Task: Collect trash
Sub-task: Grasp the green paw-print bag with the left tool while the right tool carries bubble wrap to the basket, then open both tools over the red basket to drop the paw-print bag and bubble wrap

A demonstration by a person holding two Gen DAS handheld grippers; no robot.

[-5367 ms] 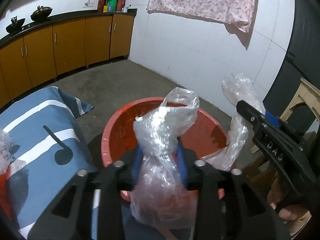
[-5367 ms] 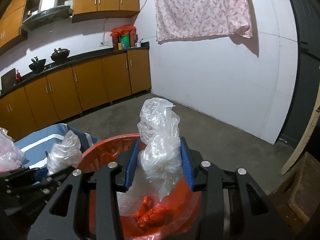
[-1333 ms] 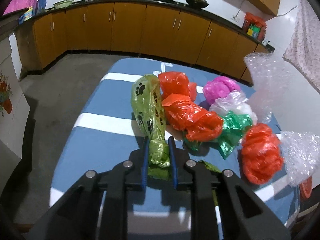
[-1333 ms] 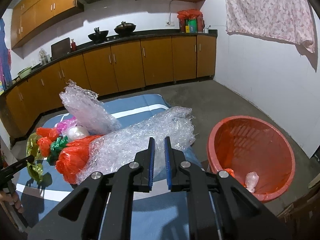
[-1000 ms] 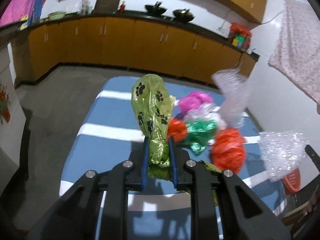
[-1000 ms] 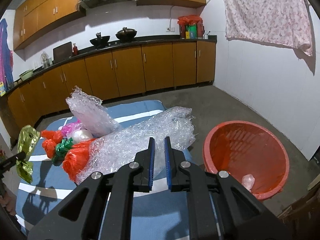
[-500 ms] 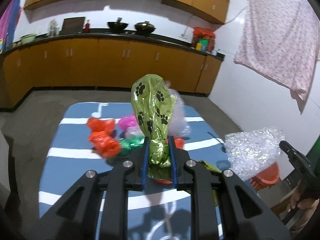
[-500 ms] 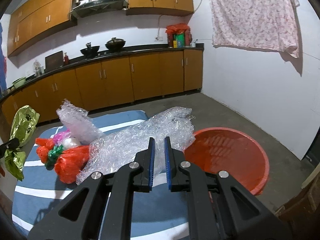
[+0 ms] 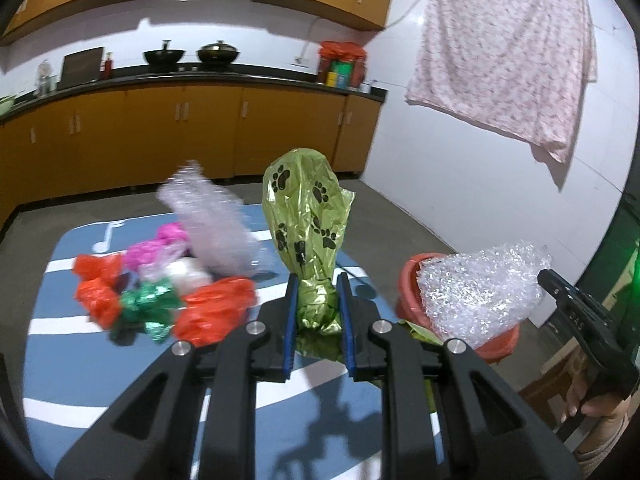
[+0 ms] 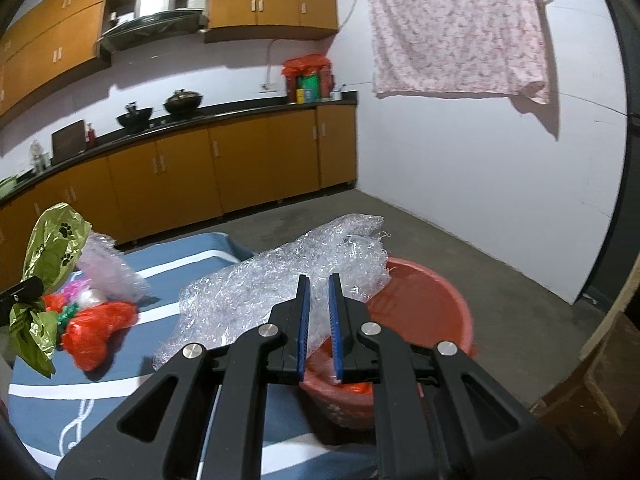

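Note:
My left gripper is shut on a green foil bag with black paw prints, held upright above the blue striped table. The same bag shows in the right wrist view. My right gripper is shut on a sheet of clear bubble wrap, held over the near rim of the red basin. In the left wrist view the bubble wrap hangs in front of the basin, with the right gripper at the far right.
Orange bags, a green bag, a pink bag, a white bag and more bubble wrap lie on the table. Wooden cabinets line the back wall. A wooden crate stands right of the basin.
Both grippers swung right towards the basin with their loads. The bubble wrap now hangs over the basin's rim, and the pile of bags lies further left in the left wrist view.

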